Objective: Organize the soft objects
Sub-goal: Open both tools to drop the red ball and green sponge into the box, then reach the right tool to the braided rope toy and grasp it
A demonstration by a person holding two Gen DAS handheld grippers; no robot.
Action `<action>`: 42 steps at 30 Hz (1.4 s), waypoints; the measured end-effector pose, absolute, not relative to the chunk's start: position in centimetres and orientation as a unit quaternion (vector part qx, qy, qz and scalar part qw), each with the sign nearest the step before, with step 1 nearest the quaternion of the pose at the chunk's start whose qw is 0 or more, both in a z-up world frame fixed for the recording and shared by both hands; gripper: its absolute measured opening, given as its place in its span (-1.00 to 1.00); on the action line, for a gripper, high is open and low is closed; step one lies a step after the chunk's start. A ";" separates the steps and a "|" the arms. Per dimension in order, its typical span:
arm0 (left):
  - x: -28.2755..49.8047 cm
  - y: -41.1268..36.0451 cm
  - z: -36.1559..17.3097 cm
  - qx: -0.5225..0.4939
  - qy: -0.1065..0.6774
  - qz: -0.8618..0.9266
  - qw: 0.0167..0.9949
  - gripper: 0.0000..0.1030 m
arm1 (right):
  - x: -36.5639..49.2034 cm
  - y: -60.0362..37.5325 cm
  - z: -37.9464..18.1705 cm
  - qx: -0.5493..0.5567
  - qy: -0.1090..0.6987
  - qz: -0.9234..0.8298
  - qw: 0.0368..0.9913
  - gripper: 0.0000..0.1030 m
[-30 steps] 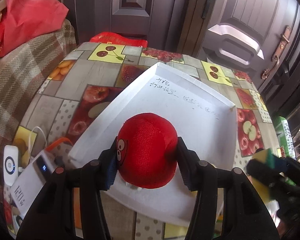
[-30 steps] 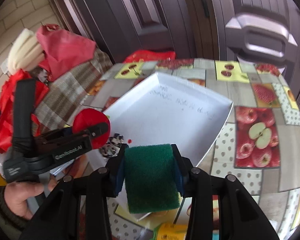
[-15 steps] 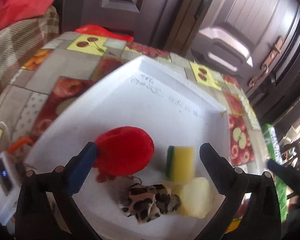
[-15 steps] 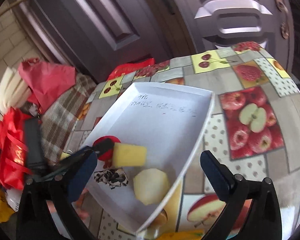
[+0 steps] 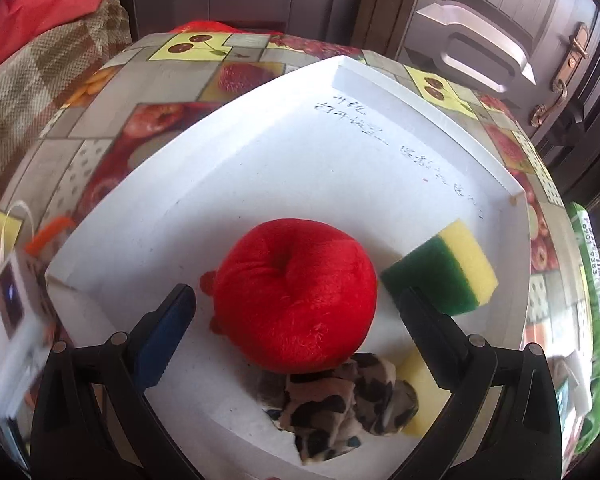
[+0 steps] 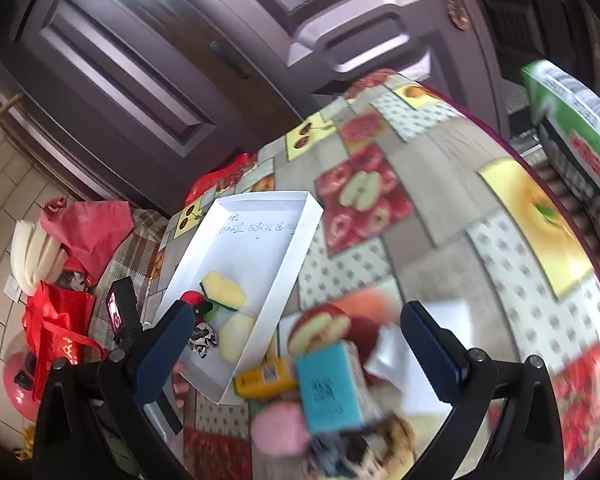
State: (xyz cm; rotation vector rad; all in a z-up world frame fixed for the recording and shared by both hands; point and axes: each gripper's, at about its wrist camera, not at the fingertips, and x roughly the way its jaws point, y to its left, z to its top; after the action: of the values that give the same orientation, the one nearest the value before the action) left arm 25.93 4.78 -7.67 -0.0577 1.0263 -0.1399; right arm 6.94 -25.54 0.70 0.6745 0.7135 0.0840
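Fruit-print table (image 5: 100, 128) carries white tray (image 5: 260, 128) — red plush ball (image 5: 296, 292) near tray's front edge, between left gripper (image 5: 296, 308) fingers, untouched; jaws spread wide. Right gripper (image 6: 296, 320) — wide open, empty.

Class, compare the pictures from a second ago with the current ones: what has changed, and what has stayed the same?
Both grippers let go: the left gripper dropped the red plush toy and the right gripper the green-and-yellow sponge into the white tray. The right one then swung away. The tray stayed put.
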 end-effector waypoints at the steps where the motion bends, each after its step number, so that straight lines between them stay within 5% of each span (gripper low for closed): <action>1: 25.1 4.7 -7.8 -0.037 0.491 -0.066 0.868 0.99 | 6.2 -25.8 0.7 0.325 0.343 0.039 0.881 1.00; 14: 19.9 7.6 -5.3 -0.130 0.447 -0.063 0.883 0.99 | 1.6 -26.2 2.6 0.262 0.316 0.030 0.911 1.00; 21: 13.8 6.1 -0.3 -0.065 0.395 -0.114 0.909 0.99 | 0.3 -26.6 1.0 0.166 0.333 -0.035 0.928 1.00; 26: 10.1 1.5 -1.5 -0.008 0.422 -0.205 0.883 0.99 | -0.2 -27.6 -2.1 0.167 0.385 -0.051 0.906 0.99; 35: 6.8 -1.3 -5.3 0.054 0.492 -0.258 0.830 0.99 | 0.0 -24.6 -6.3 0.125 0.439 0.047 0.889 0.58; 42: 6.0 -1.6 -5.2 0.070 0.490 -0.263 0.828 0.97 | 2.8 -22.2 -7.6 0.108 0.452 0.089 0.881 0.46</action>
State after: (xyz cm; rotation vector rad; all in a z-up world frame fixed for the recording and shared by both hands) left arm 5.99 -1.63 -5.18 0.1493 1.0398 -0.5587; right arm 2.78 -22.20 -7.63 0.2247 0.9419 0.1848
